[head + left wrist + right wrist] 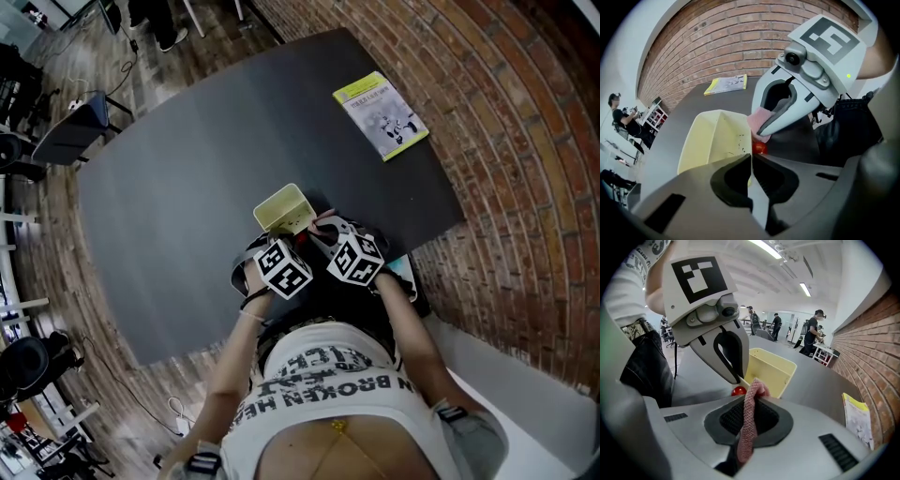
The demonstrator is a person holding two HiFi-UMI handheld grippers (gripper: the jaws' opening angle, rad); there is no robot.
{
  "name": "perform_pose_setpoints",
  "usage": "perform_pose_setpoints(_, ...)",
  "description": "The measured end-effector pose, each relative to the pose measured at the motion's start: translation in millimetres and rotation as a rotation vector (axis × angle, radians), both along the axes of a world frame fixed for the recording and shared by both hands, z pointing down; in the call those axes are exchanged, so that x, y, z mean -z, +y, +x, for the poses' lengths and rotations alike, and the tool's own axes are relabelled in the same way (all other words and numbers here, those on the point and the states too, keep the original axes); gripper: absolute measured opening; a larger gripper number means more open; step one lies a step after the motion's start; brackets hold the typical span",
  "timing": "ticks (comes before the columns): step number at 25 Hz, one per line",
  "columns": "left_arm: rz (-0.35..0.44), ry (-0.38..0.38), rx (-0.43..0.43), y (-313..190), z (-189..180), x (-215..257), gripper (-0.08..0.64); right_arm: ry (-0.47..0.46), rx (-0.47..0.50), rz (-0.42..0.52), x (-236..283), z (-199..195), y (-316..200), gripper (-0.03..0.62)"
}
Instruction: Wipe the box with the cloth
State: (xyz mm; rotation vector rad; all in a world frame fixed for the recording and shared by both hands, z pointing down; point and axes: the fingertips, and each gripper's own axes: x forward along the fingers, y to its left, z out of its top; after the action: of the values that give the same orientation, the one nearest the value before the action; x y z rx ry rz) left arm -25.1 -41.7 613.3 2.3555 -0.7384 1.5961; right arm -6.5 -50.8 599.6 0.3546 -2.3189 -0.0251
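A: Box?

B: Pale yellow box [278,208], open top, upright on the dark desk [187,187]. It sits at the near edge, right in front of the person. A few dark specks show on its inner wall.

A: Left tool?

B: The left tool [751,158] is closed on the box. Its jaws pinch the thin near-right wall at the rim, and a strip of that wall shows between the pads.

A: Right tool?

B: The right tool [756,394] is closed on the cloth [749,423]. The cloth is pink and knitted, bunched between the jaws, with a fold poking out past the tips and the rest trailing back toward the camera.

A: Where is the cloth against the box?

B: Right at the box's right rim, next to where the left tool grips. I can't tell whether it touches the wall.

A: Anything else close by?

B: A small red round thing [738,391] on the desk, just beside the box's near-right side, below the two tool tips.

A: Rest of the desk?

B: A yellow-edged book [380,114] lies flat at the far right, well apart from the box. A brick wall [525,122] runs along the right side of the desk.

A: People?

B: Several stand in the far background of the right gripper view. One is seated at far left in the left gripper view.
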Motion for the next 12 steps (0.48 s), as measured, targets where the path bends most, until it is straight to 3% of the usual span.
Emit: perform_pose_setpoints(12,0.013,-0.002,-0.007,2.6,5.2,-3.4,0.021,0.050,0.064,0.046,-2.6,-10.9,9.2,0.017)
